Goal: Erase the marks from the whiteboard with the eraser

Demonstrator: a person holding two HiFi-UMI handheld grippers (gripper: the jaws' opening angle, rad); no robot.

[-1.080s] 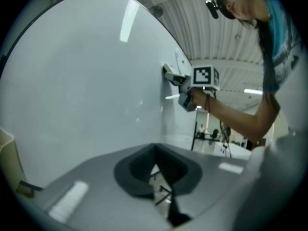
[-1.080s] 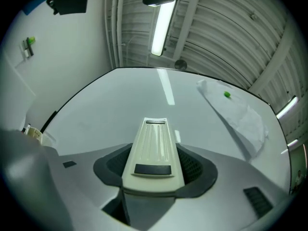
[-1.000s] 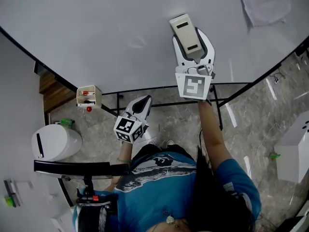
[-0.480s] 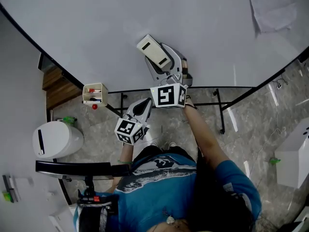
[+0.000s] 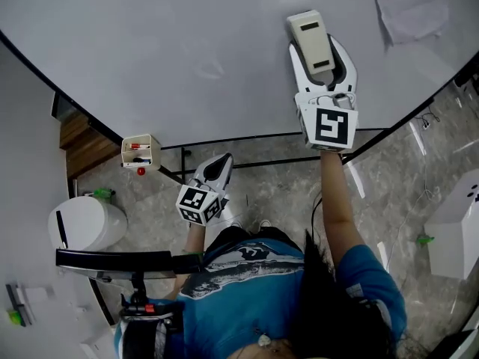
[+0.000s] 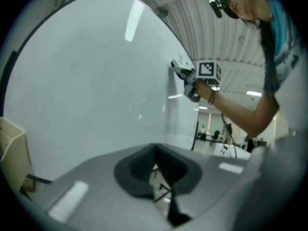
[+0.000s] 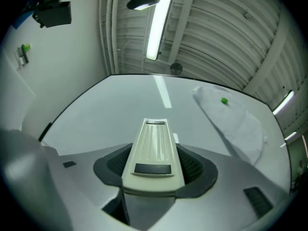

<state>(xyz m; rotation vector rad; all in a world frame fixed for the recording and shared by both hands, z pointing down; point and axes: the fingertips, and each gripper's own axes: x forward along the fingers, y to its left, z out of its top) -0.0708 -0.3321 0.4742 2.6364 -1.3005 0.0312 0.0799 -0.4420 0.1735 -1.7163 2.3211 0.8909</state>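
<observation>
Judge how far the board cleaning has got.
Done: the large white whiteboard looks almost clean. In hand: the right tongs grip the beige plastic eraser against it; the left tongs hang shut, empty. Left: a faint smudge, as far as can be seen.

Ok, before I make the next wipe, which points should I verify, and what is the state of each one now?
1. Eraser clamped between the right gripper's jaws: ok.
2. Eraser pressed flat on the whiteboard: cannot tell; it looks to lie against the surface.
3. Board clean: not ok; a faint smudge seems to show to the left of the eraser.
4. Paper sheet on the board apart from the eraser: ok; it is off to the right.
5. Left gripper out of the way: ok; it is shut, empty and below the board's lower edge.
</observation>
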